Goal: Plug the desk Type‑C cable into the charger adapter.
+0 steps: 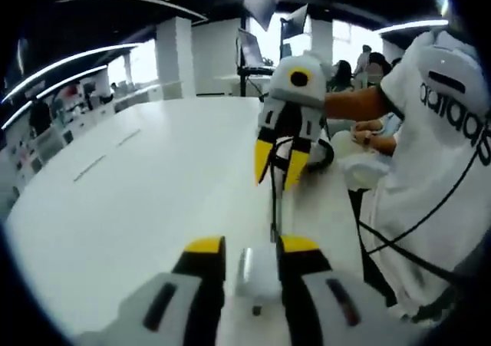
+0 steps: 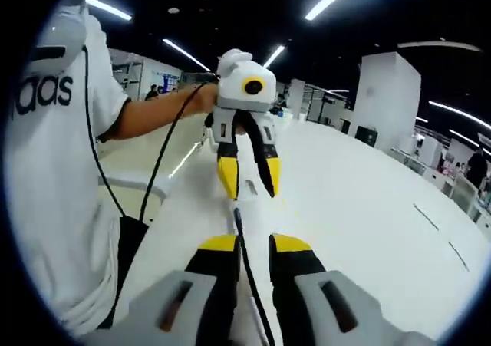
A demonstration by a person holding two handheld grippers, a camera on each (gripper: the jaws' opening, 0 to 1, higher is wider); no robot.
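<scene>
A small white charger adapter [image 1: 257, 273] sits between the yellow-tipped jaws of my left gripper [image 1: 252, 246], which is shut on it just above the white table [image 1: 146, 185]. A thin dark Type‑C cable [image 1: 274, 208] runs from the adapter's far face up into my right gripper [image 1: 278, 171], which faces the left one. In the right gripper view the cable [image 2: 244, 258] passes between the jaws of my right gripper [image 2: 254, 245], shut on it, and its end meets the adapter [image 2: 250, 188] held by the left gripper [image 2: 249, 186]. Whether the plug is seated I cannot tell.
A person in a white shirt [image 1: 437, 162] [image 2: 54, 162] stands at the table's edge, holding both grippers, with a black cord [image 2: 153, 169] hanging across the shirt. Other people [image 1: 360, 62] and a monitor stand [image 1: 253, 51] are beyond the table. White pillars [image 2: 387, 93] rise behind.
</scene>
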